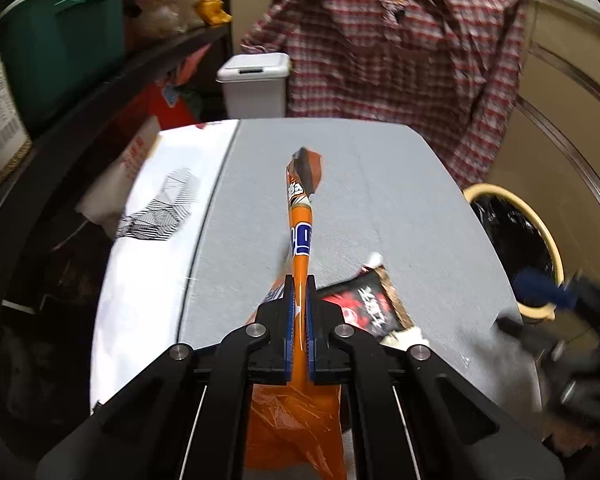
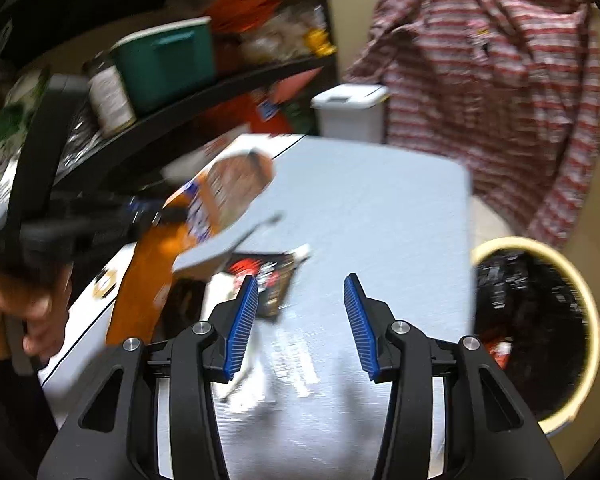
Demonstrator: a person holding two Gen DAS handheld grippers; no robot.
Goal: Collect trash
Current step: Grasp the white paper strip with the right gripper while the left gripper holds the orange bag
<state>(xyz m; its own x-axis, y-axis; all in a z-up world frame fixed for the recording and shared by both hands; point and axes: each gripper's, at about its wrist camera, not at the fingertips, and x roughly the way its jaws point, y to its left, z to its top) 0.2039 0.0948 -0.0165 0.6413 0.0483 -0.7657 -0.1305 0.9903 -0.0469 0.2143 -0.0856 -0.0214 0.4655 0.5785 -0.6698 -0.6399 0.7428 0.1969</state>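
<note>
The left gripper [image 1: 299, 280] is clamped on an orange snack wrapper [image 1: 300, 216], its blue pads pressed flat against the foil. The wrapper sticks out edge-on ahead of the fingers and hangs crumpled beneath them, lifted above the grey counter [image 1: 380, 184]. From the right wrist view the same orange snack wrapper [image 2: 204, 216] shows broadside and blurred, held up over the counter's left edge by the left gripper [image 2: 156, 214] in the person's hand [image 2: 32, 308].

The right gripper [image 2: 300, 300] has its fingers spread wide apart with nothing between them, hovering over the near part of the counter [image 2: 380, 208]. In the left wrist view it appears only as a blurred dark shape with a blue pad [image 1: 548, 292] at the counter's right edge.

A black-and-red snack packet [image 1: 364, 304] lies flat on the counter just right of the left gripper; it lies ahead of the right gripper's left finger [image 2: 268, 276].

Beside the counter's right edge stands a cream-rimmed trash bin [image 2: 580, 304] lined with a black bag. Beyond the far edge stand a small white lidded bin [image 1: 256, 84] and a hanging plaid shirt [image 1: 400, 52]. A white printed sheet [image 1: 156, 216] covers the counter's left side.
</note>
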